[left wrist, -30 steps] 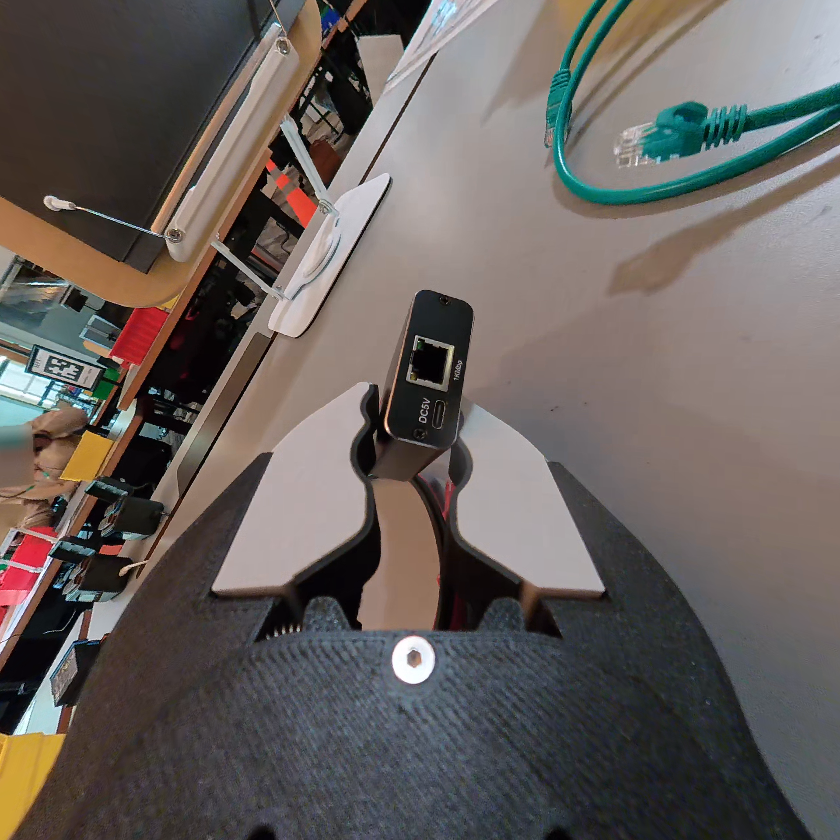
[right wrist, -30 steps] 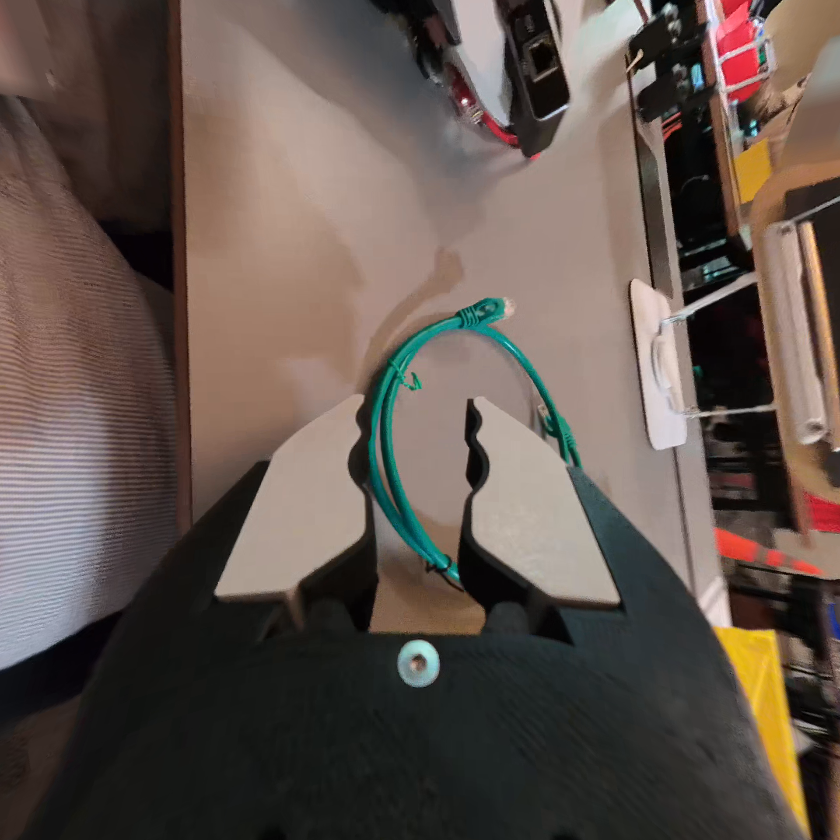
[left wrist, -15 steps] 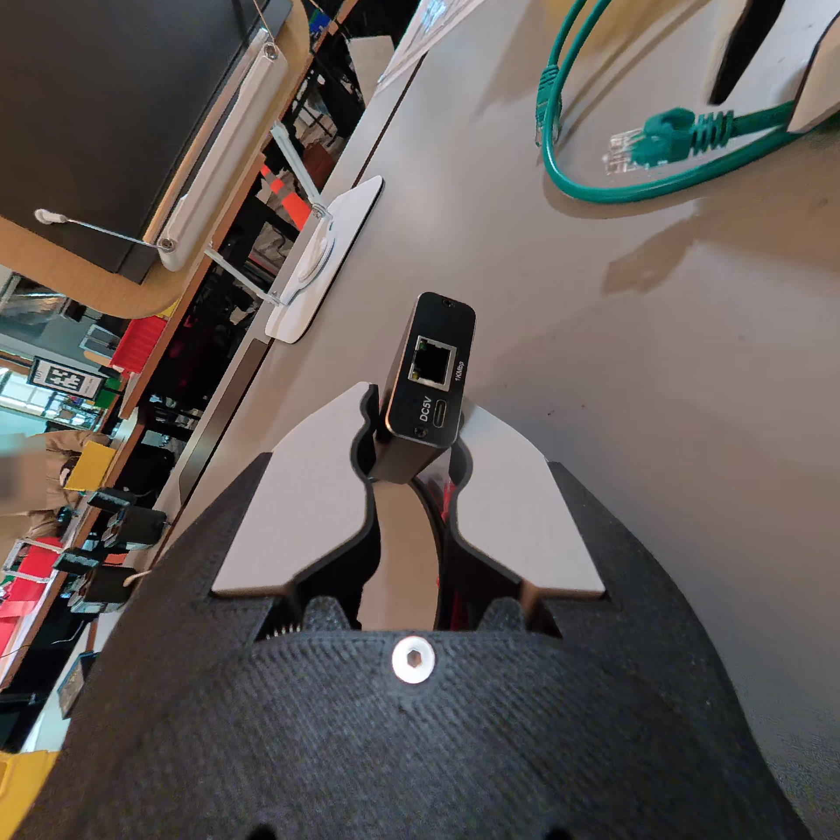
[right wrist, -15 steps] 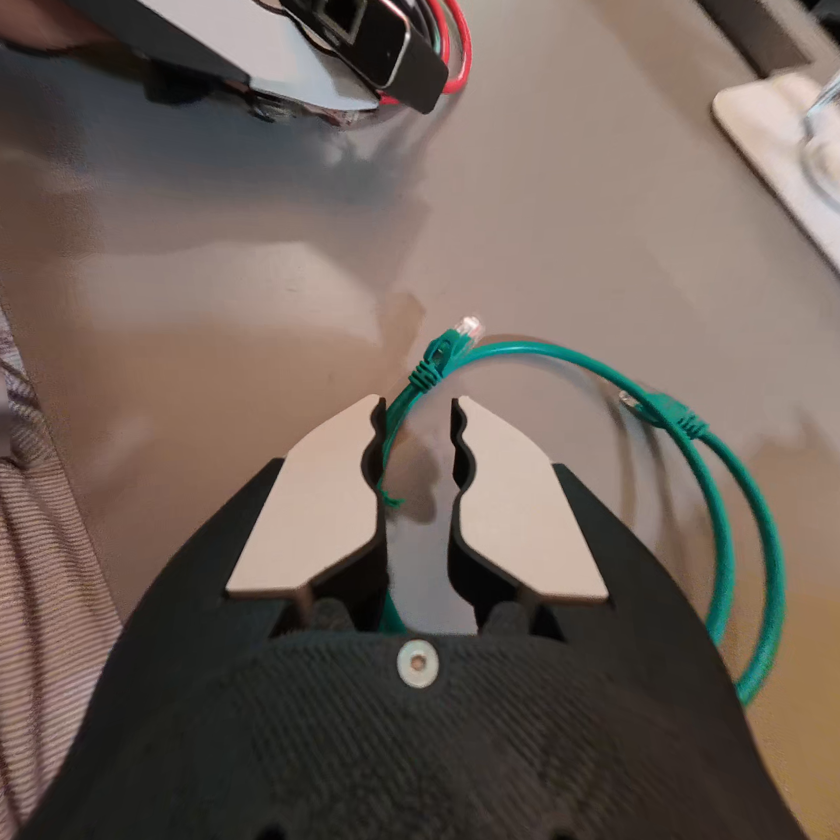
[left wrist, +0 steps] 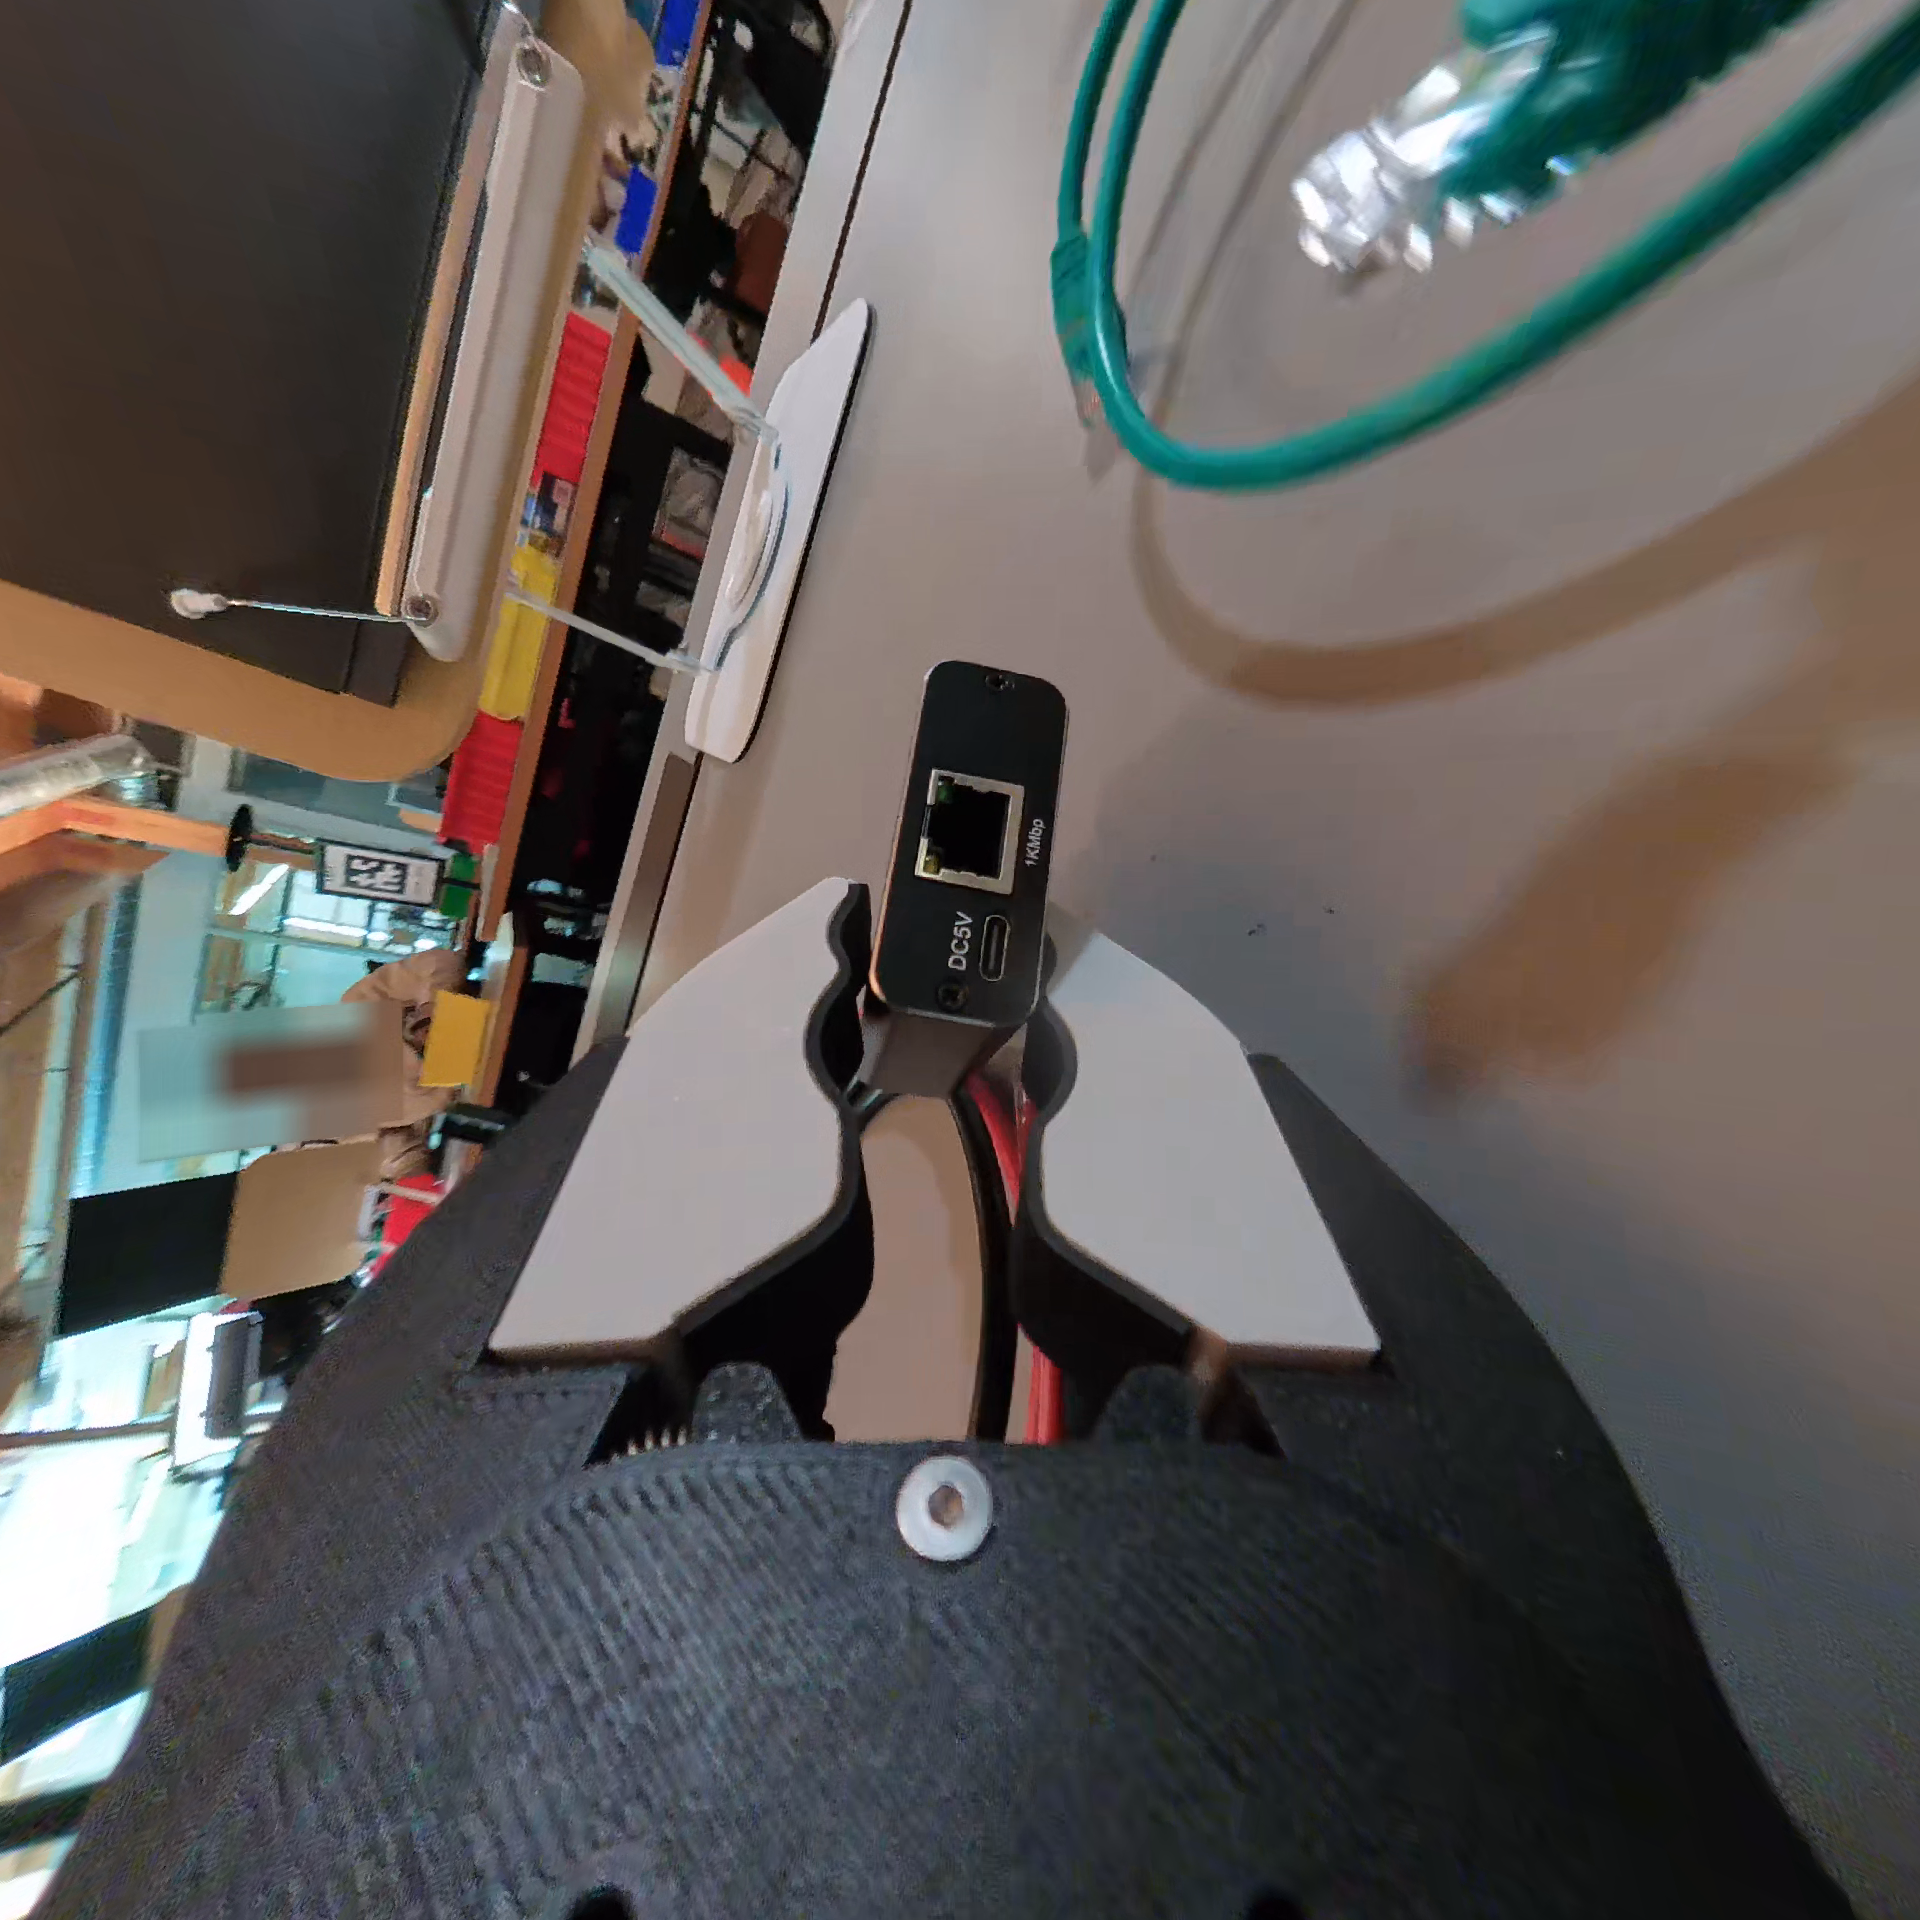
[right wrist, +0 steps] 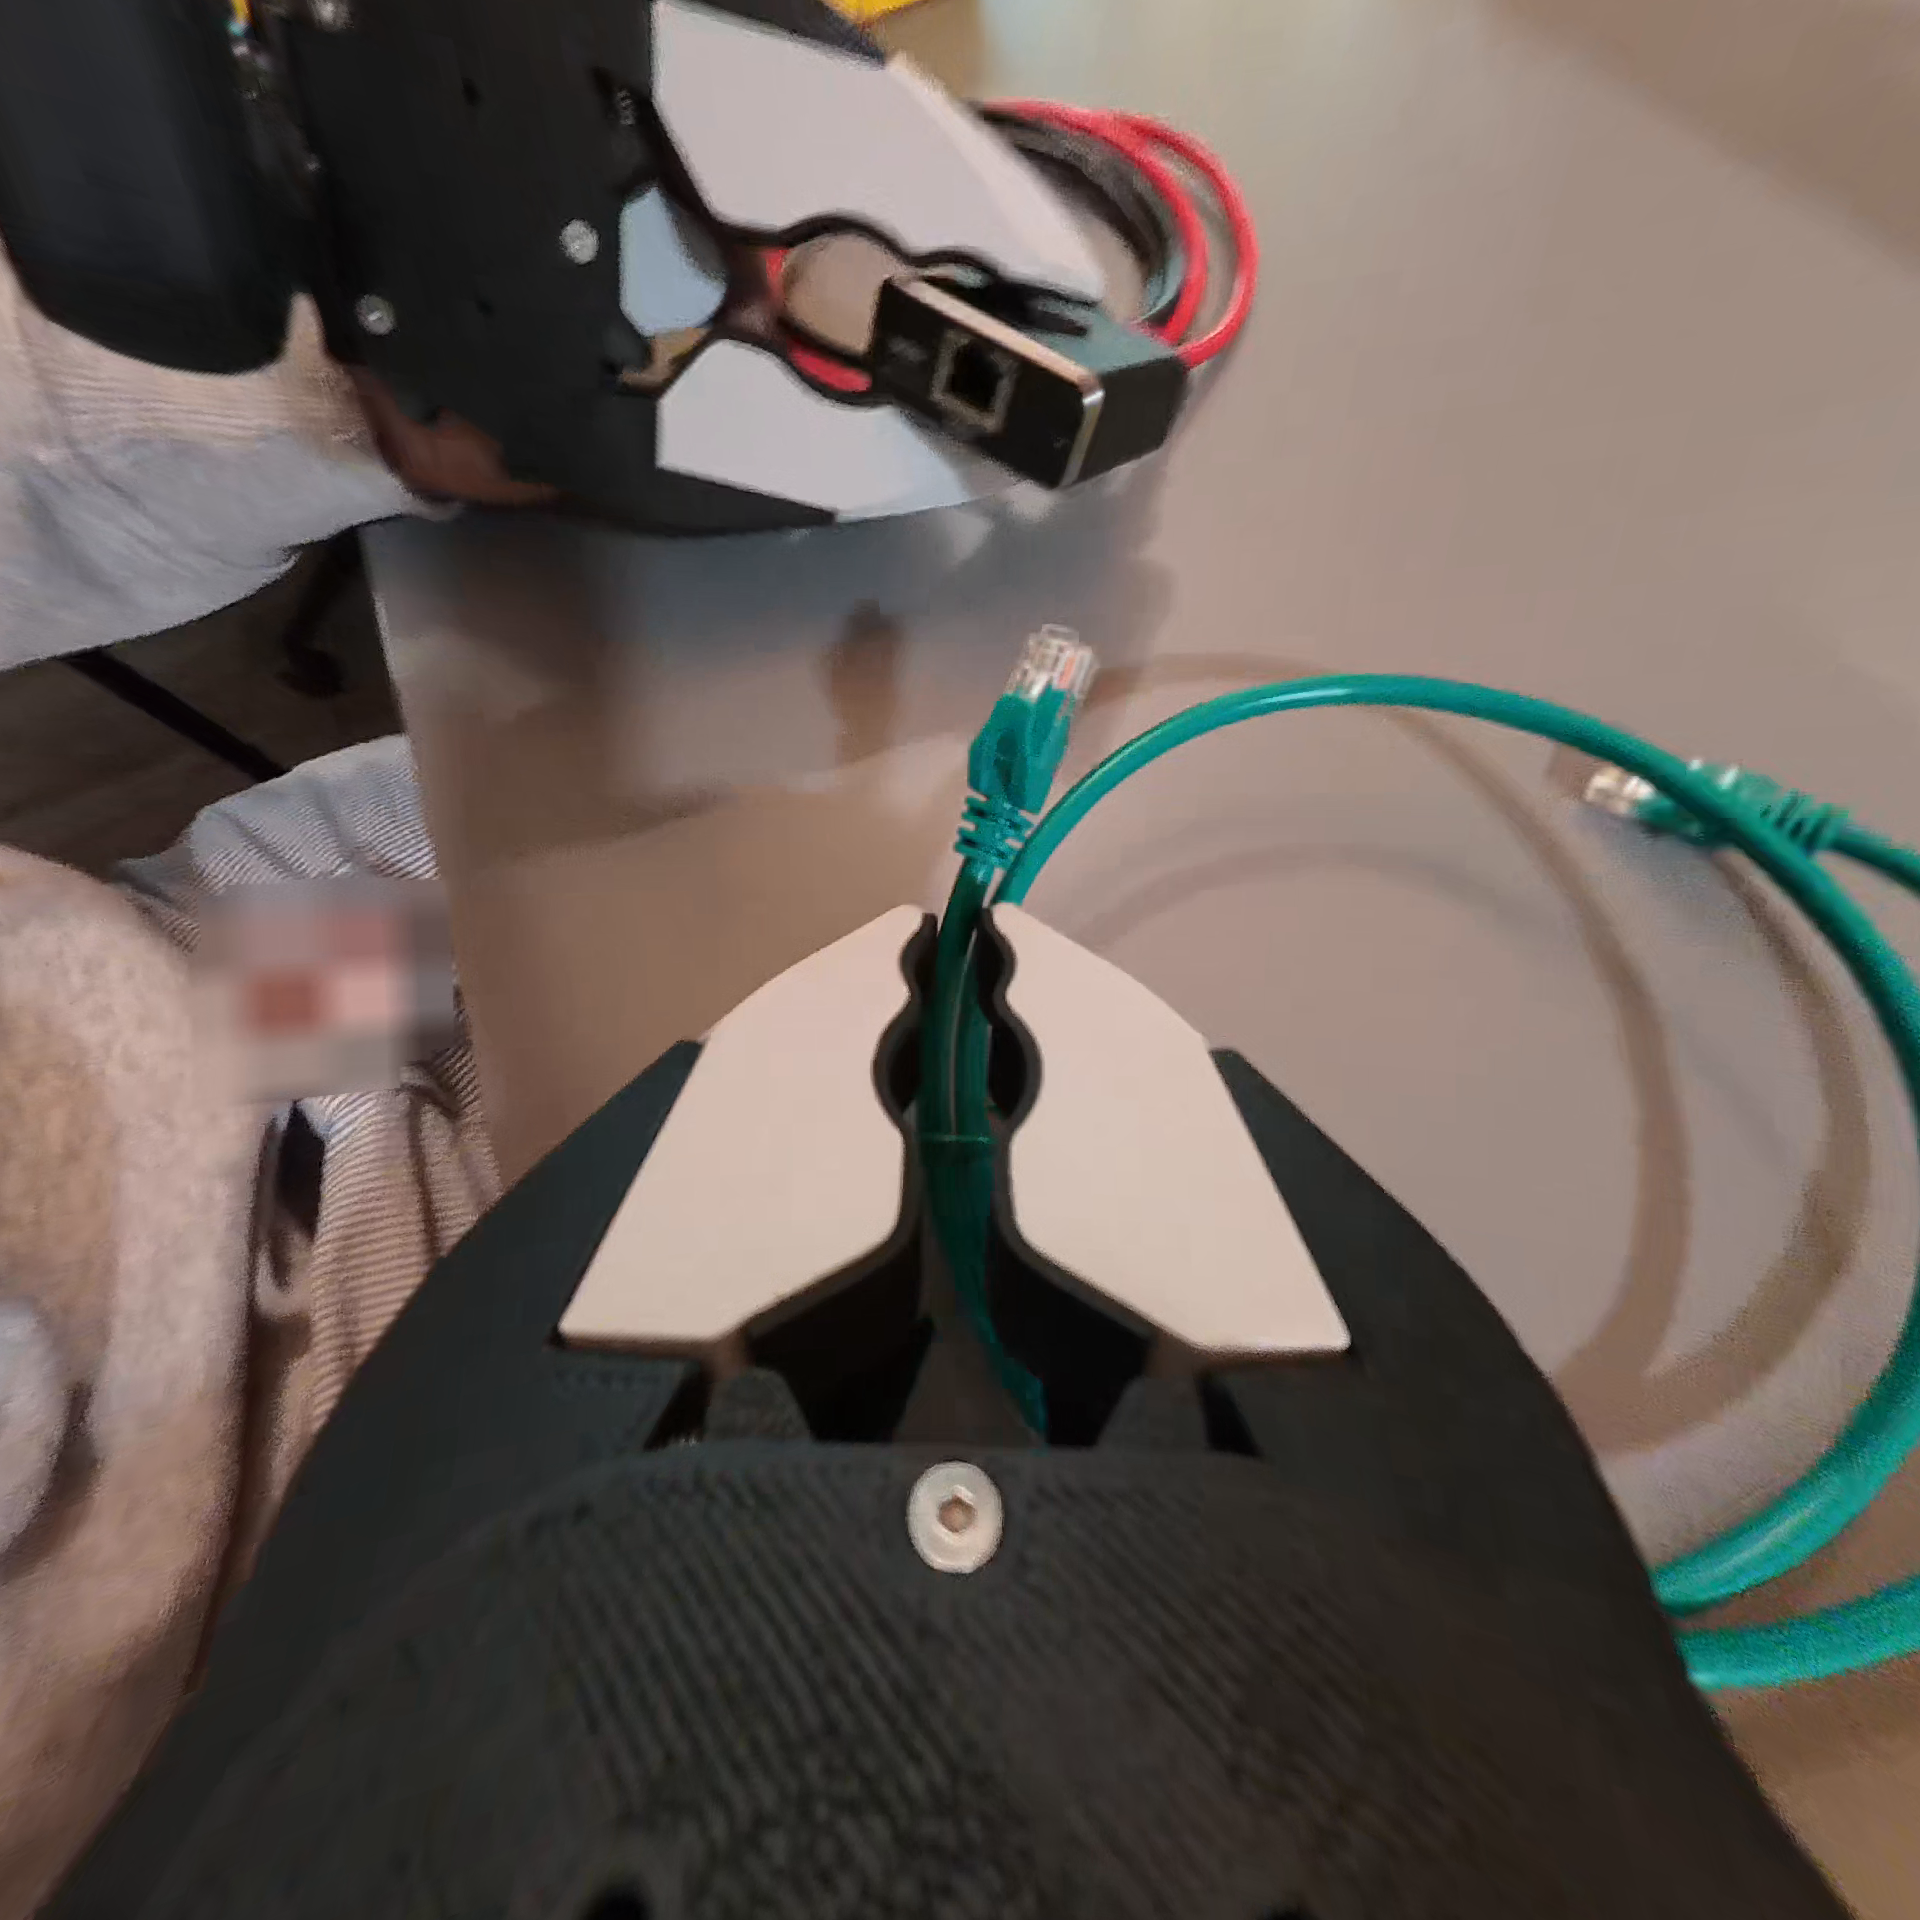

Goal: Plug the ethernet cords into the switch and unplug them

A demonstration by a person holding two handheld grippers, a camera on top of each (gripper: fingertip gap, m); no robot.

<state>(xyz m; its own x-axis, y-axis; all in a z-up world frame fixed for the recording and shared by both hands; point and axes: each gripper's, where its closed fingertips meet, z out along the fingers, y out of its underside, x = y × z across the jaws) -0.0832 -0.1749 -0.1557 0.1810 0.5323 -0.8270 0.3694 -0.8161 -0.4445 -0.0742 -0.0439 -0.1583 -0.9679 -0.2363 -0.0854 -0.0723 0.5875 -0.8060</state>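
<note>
**Plug Lifted Toward the Port**

Grey tabletop [right wrist: 1455, 416] lay under everything, with shelving blurred beyond its far edge. At the centre of the work was the switch [left wrist: 968, 844], a small black box raised off the table and clenched near its lower end in the left gripper [left wrist: 951, 935], its ethernet port [left wrist: 968, 837] facing outward. Red and black leads [right wrist: 1195, 218] trailed behind the switch.

Near the switch, and apart from it, the clear plug [right wrist: 1055, 665] of the green ethernet cord [right wrist: 1351, 696] pointed up and away. The right gripper [right wrist: 954, 925] was clamped on that cord just below the plug's ribbed boot, so the plug stood free beyond the tips. The cord's second plug [right wrist: 1621, 795] rested on the table farther from the switch, among the cord's loops.

To seat it well, the plug probably needed turning until square with the port and its latch on the matching side, which could not be read from the blurred views. A grip this far back would let the plug bend aside, so a slow, straight push while the switch was braced seemed wise.
</note>
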